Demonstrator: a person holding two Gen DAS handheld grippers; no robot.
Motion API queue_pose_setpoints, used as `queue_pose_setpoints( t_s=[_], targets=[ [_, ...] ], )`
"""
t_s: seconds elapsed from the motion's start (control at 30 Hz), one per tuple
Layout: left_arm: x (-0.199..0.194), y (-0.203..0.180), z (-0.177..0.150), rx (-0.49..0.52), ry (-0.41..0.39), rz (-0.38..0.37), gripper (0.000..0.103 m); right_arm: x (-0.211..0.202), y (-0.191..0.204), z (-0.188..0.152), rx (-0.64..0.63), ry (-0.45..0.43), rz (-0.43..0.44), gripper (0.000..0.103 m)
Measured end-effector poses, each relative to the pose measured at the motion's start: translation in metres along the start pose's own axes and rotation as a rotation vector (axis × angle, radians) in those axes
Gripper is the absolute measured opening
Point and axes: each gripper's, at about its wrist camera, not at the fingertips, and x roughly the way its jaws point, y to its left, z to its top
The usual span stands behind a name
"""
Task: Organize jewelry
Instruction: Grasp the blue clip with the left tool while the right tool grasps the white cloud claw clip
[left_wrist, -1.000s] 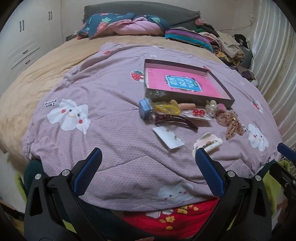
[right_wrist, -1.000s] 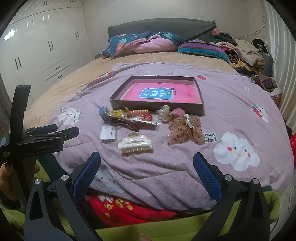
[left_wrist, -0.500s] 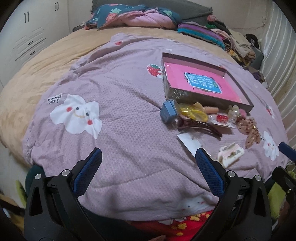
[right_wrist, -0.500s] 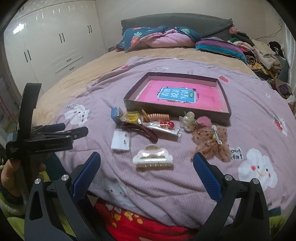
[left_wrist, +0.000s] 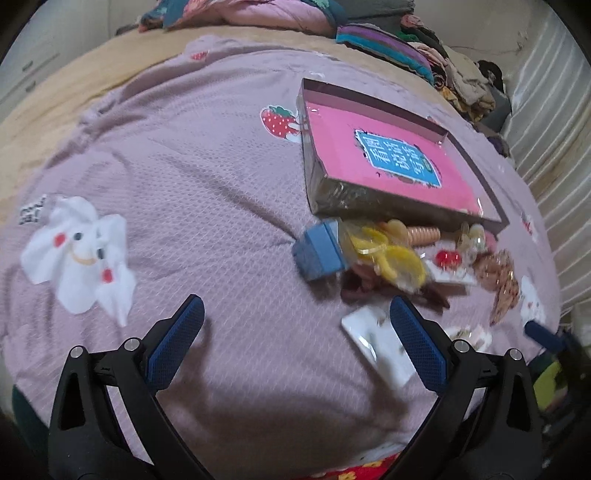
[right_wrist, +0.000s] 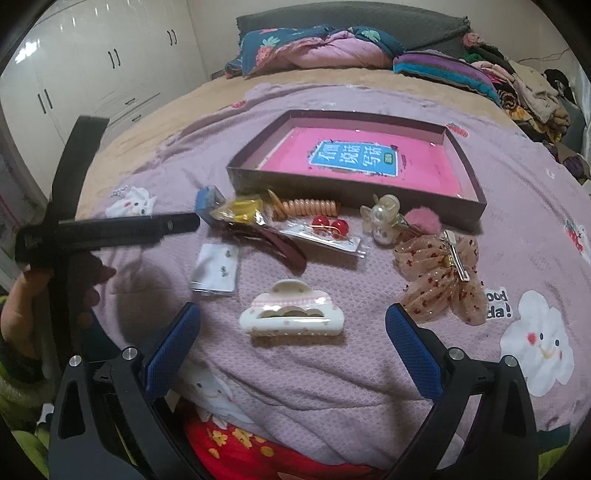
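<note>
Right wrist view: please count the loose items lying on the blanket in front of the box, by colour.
Blue: 1, the small box
Yellow: 1, the packet
Orange: 1, the coil tie
Red: 1, the cherries
Maroon: 1, the clip
White or cream: 3
Pink: 2
Total: 10

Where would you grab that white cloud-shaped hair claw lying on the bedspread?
Probably across its narrow depth at the middle, coming down from above. The white hair claw lies flat with its long side across the view, apart from other items, directly ahead of the open right gripper. One finger would go on the scalloped top edge and one on the near toothed edge.
</note>
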Motion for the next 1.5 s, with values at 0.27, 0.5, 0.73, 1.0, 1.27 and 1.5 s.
queue_pose_setpoints(
  t_s=[0.27,0.5,0.73,1.0,1.27,1.5],
  targets=[
    [0.013,0.006,0.021,-0.060,0.011,-0.084,0.068,0.023,-0.008,-0.001,0.005,0.038,0.003,0.099],
    [0.031,0.001,0.032,-0.091,0.051,-0.156,0.032,0.036,-0.009,-0.001,-0.019,0.049,-0.002,0.099],
    [0.030,0.006,0.031,-0.096,0.040,-0.161,0.028,0.053,-0.012,0.000,-0.030,0.079,0.015,0.099],
    [0.025,0.019,0.021,-0.104,0.037,-0.139,0.026,0.057,-0.008,-0.002,-0.055,0.086,0.033,0.098],
    [0.040,0.010,0.008,-0.090,0.082,-0.162,0.017,0.058,-0.002,-0.012,-0.128,0.067,0.024,0.079],
    [0.028,0.009,0.010,-0.070,0.051,-0.143,0.017,0.046,-0.012,-0.012,-0.091,0.040,0.054,0.079]
  ],
)
